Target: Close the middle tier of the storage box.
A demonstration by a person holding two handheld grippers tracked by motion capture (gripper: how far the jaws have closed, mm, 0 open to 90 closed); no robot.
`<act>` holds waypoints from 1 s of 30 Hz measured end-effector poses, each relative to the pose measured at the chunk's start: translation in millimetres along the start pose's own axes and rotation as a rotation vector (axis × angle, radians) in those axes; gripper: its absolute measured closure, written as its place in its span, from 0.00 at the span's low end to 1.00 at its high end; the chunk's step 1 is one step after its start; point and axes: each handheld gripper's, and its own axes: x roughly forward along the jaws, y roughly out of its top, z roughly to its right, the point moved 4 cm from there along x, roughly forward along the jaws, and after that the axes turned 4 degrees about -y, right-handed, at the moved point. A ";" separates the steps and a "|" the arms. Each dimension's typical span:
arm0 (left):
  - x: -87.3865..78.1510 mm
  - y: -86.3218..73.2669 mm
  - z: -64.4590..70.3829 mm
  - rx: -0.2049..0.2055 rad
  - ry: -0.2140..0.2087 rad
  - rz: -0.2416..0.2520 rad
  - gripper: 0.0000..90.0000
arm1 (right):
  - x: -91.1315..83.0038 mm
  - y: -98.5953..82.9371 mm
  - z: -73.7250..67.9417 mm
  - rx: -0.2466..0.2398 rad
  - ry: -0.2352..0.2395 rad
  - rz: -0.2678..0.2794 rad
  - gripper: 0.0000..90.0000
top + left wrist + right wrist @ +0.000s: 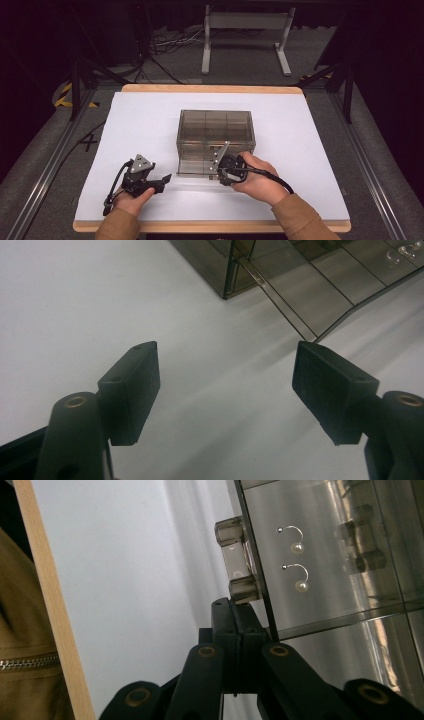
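A smoky see-through box [215, 131] with drawers stands mid-table. Its bottom drawer [195, 167] juts out toward me, and its corner [320, 295] shows in the left gripper view. Two pearl hook earrings [295, 540] lie behind the drawer's front panel. My right gripper [234, 605] is at the drawer front [217, 173], jaws pressed together, tips touching the lower post of the clear handle [235, 560]. Nothing shows between them. To the left of the box, my left gripper [164, 181] rests low over the table, open and empty [226, 347].
White paper [140, 125] covers the wooden table, whose front edge [47, 610] runs close beside my right hand. A brown sleeve [20, 670] is near that edge. Beyond the table are a metal stand [245, 40] and floor cables [170, 45].
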 end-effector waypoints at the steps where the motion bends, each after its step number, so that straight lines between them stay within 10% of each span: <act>1: 0.0 0.0 0.0 0.000 0.000 0.000 0.31 | 0.0 0.0 0.0 0.000 0.000 0.000 1.00; 30: 0.3 0.0 -0.3 0.004 0.000 -0.002 0.31 | -1.7 7.1 30.4 0.079 -0.101 0.068 1.00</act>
